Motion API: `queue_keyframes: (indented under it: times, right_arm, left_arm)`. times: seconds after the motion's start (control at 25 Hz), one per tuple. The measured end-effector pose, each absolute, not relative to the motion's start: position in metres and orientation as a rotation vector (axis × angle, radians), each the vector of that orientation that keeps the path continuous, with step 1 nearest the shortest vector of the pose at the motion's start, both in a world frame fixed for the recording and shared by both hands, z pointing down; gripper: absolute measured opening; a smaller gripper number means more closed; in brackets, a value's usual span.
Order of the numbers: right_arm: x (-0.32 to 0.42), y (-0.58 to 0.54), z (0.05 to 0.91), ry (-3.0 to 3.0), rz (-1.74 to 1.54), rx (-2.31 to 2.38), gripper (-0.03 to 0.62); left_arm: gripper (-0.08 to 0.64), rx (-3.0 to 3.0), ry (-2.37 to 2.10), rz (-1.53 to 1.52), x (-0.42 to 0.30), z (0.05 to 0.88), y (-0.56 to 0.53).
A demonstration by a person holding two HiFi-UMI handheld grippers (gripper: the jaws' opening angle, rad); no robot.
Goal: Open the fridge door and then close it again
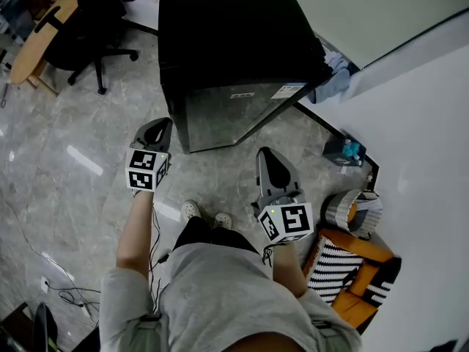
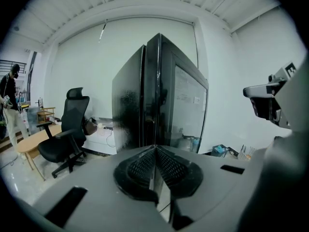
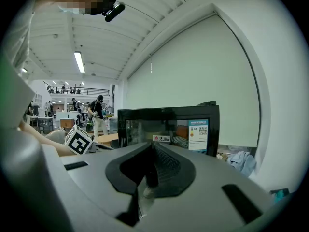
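Fridge [image 1: 220, 35] rear cut off above; door [image 1: 234, 116] dark, reflective, its details indistinct.

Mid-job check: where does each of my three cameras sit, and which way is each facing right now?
Head view: on the person's head, facing steeply down at the fridge and floor; shows torso, arms, left gripper, right gripper.
Left gripper view: on the left gripper, looking along its shut jaws at the fridge's corner.
Right gripper view: on the right gripper, facing the fridge's front; left gripper's marker cube visible.
Shared: all show the fridge.

Shut fridge [image 1: 234, 42]; left tongs [image 1: 159, 128], right tongs [image 1: 270, 160] near front.
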State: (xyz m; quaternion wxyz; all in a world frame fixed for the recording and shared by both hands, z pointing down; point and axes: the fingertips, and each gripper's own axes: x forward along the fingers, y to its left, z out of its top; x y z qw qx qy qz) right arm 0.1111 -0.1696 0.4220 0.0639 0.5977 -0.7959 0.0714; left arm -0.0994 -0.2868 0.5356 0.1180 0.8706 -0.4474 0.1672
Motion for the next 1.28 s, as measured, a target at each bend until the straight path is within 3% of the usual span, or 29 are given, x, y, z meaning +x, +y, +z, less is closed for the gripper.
queue_keyframes:
  times: [1.28]
  right_arm:
    - [0.101, -0.117, 0.370, -2.631, 0.049, 1.592, 0.026]
  left_arm:
    - [0.014, 2.680, -1.548, 0.054, -0.081, 0.375, -0.123]
